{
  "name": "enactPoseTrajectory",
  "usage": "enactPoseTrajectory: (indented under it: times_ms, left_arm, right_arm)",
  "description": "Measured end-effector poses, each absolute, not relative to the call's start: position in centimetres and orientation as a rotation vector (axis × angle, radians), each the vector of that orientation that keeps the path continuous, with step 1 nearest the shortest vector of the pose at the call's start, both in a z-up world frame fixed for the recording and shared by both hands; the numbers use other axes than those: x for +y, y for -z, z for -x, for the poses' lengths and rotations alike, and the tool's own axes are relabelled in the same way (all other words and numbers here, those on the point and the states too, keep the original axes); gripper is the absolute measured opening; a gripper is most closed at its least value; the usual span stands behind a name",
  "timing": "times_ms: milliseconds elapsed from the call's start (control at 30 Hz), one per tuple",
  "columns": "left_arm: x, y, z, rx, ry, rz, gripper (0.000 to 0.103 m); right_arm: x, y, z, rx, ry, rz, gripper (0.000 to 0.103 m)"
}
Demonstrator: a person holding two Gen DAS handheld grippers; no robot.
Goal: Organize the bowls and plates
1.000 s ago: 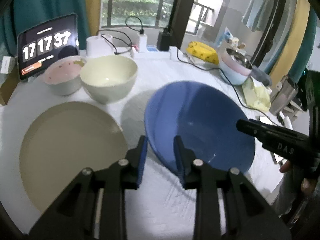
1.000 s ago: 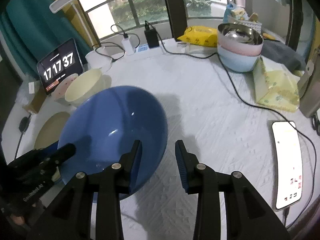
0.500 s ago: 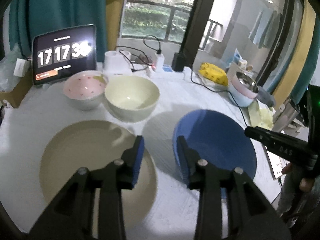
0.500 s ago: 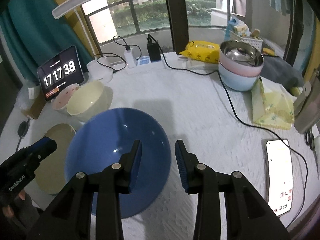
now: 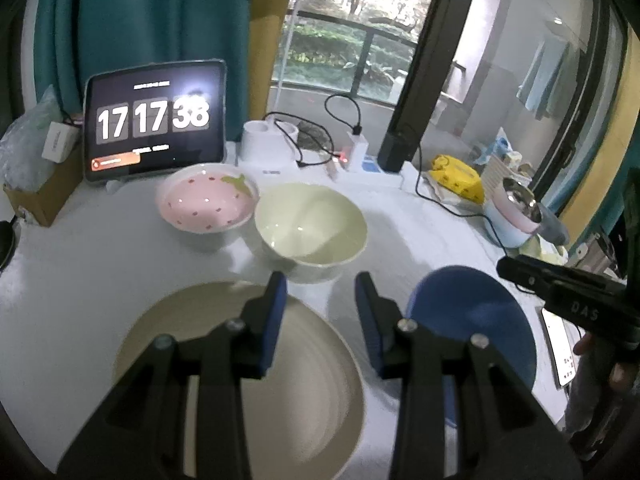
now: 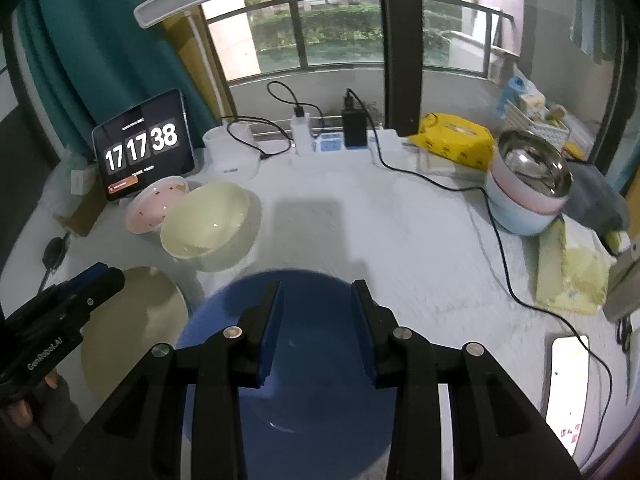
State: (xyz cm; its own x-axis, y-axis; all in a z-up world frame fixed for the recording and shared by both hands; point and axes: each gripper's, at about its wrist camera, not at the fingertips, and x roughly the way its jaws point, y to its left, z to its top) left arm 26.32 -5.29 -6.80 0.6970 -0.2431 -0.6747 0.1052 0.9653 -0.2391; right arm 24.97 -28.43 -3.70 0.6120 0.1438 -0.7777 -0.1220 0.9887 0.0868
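Note:
A beige plate (image 5: 312, 364) lies on the white table under my left gripper (image 5: 320, 292), which is open and empty above its far edge. A blue plate (image 5: 472, 320) lies to its right; in the right wrist view the blue plate (image 6: 316, 392) sits under my open, empty right gripper (image 6: 316, 300). A cream bowl (image 5: 312, 228) and a pink strawberry bowl (image 5: 208, 204) stand side by side behind the plates. The beige plate (image 6: 140, 320) and both bowls, cream (image 6: 204, 224) and pink (image 6: 152, 204), also show in the right wrist view.
A tablet clock (image 5: 154, 120) stands at the back left. A power strip with chargers and cables (image 6: 332, 140), a yellow pack (image 6: 456, 140), stacked bowls with a steel one on top (image 6: 528, 188), a yellow-green cloth (image 6: 572, 272) and a phone (image 6: 568, 384) lie to the right.
Both grippers have pulled back and up from the blue plate, which now lies flat on the table. The left gripper has shifted left over the beige plate.

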Motion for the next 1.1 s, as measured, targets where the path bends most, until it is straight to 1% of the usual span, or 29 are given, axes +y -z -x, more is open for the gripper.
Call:
enactPoseTrajectory:
  times_ms: [567, 867, 1100]
  left_arm:
    - [-2.4, 8.7, -31.9, 0.820, 0.171, 0.255, 0.037]
    - [-2.1, 10.1, -34.6, 0.865, 0.183, 0.281, 0.037]
    - [-2.5, 11.5, -36.0, 0.904, 0.186, 0.280, 0.037]
  right_arm:
    - [-22.4, 5.4, -30.9, 0.955, -0.245, 0.025, 0.036]
    - [-20.5, 6.7, -33.8, 1.019, -0.258, -0.008, 0.036]
    - [-19.6, 9.3, -36.4, 1.100, -0.255, -0.078, 0.036]
